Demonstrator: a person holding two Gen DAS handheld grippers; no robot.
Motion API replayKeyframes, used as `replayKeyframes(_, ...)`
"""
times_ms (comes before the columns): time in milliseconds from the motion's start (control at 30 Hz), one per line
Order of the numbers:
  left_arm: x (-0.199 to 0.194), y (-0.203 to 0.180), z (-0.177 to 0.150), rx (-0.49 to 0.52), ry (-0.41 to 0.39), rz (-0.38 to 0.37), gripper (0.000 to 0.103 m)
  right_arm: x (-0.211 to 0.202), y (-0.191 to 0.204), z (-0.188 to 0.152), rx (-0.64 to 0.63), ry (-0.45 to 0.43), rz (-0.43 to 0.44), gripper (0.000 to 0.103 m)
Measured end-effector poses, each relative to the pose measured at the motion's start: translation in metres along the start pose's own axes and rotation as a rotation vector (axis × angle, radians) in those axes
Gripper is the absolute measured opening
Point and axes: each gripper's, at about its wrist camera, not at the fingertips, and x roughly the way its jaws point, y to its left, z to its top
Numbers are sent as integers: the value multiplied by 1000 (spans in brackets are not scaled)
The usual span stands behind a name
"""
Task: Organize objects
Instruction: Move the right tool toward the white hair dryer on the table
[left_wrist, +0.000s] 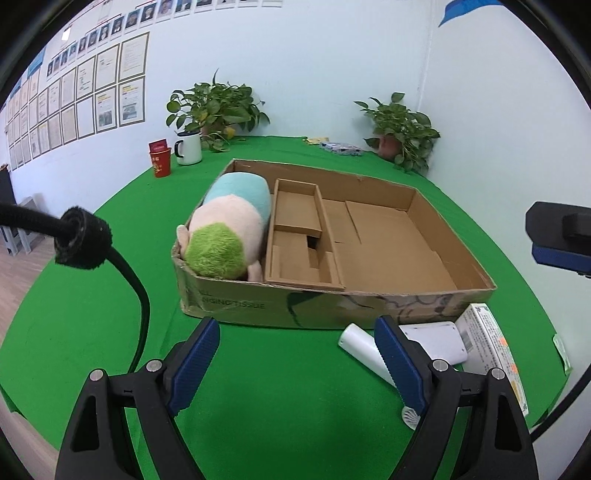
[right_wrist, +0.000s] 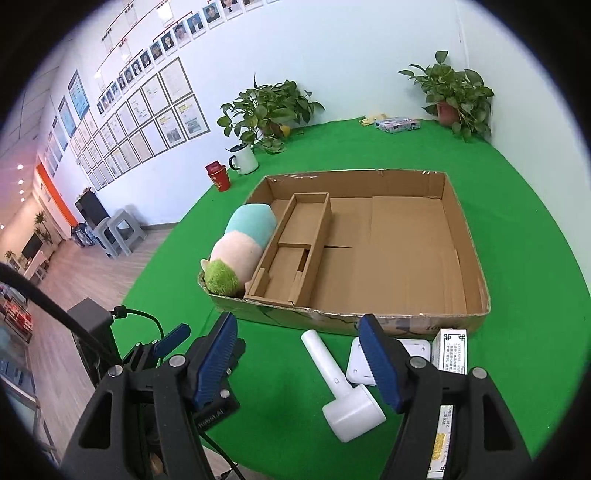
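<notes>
A shallow cardboard box (left_wrist: 436, 301) (right_wrist: 463, 221) sits on the green table. A plush toy (left_wrist: 232, 229) (right_wrist: 242, 247) lies in its left compartment, next to a narrow inner cardboard tray (left_wrist: 299, 236) (right_wrist: 295, 251). In front of the box lie a white handheld device (left_wrist: 360, 347) (right_wrist: 341, 387), a white flat gadget (left_wrist: 439, 341) (right_wrist: 415, 347) and a printed carton (left_wrist: 491, 350) (right_wrist: 452, 350). My left gripper (left_wrist: 297, 365) is open and empty above the cloth before the box; it shows in the right wrist view too (right_wrist: 173, 338). My right gripper (right_wrist: 299, 362) is open and empty over the white device.
A red cup (left_wrist: 160, 160) (right_wrist: 218, 177), a white mug (left_wrist: 189, 147) (right_wrist: 243, 158) and two potted plants (left_wrist: 218, 107) (left_wrist: 400, 129) stand at the back of the table. A small packet (left_wrist: 340, 147) (right_wrist: 397, 123) lies at the back. A black cable (left_wrist: 133, 280) hangs at left.
</notes>
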Motion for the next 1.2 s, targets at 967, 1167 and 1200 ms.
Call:
replayKeyframes(967, 3, 7, 5, -13, -17, -23, 85, 3, 11, 2, -42, 37, 5, 68)
replayKeyframes(1167, 5, 9, 3, -17, -13, -25, 85, 7, 9, 0, -22, 53, -5, 68)
replayKeyframes(1200, 4, 10, 3, -18, -13, -26, 85, 7, 9, -1, -24, 54, -3, 68)
